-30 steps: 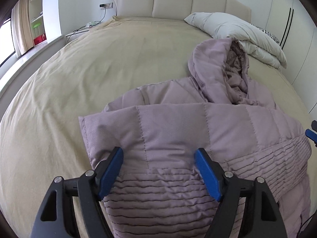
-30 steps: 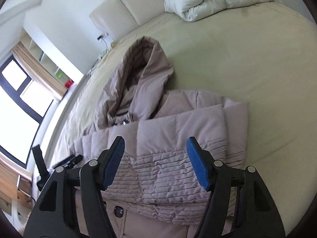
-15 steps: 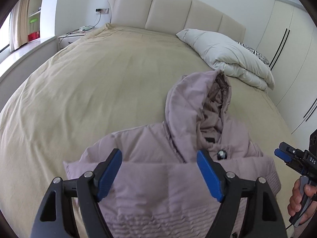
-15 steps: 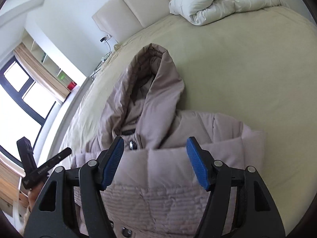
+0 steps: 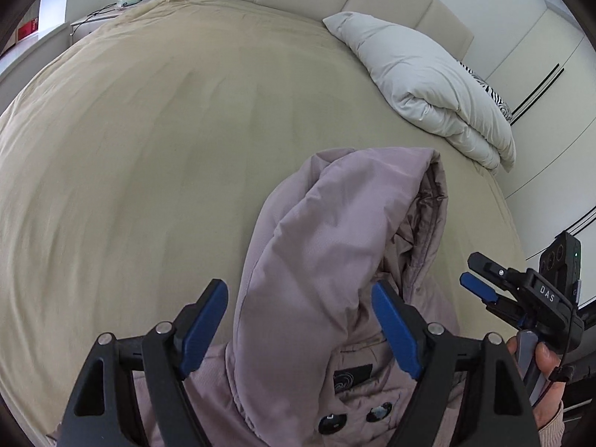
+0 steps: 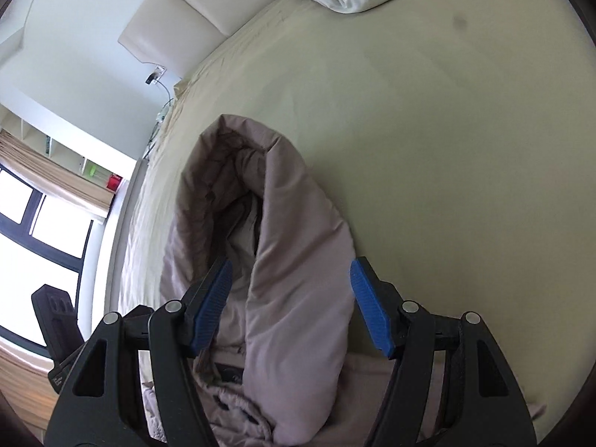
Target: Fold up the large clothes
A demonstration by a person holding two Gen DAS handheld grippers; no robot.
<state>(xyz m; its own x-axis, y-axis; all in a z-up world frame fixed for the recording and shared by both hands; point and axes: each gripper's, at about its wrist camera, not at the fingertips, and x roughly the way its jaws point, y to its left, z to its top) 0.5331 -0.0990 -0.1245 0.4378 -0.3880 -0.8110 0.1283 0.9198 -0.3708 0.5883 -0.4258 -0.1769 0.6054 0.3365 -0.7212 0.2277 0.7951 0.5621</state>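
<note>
Jacket (image 5: 320,260): mauve quilted puffer w/ hood, lying on bed. Hood (image 6: 294,246) extends toward 12 o'clock, creased lengthwise, darker lining visible at its opening. Dark label patch (image 5: 352,376) and dark snaps (image 5: 329,421) at collar, 6 o'clock. Body mostly out of frame below.

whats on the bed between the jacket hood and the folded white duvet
Nothing: in the left wrist view only bare beige bedsheet lies between the hood of the jacket and the duvet.
</note>
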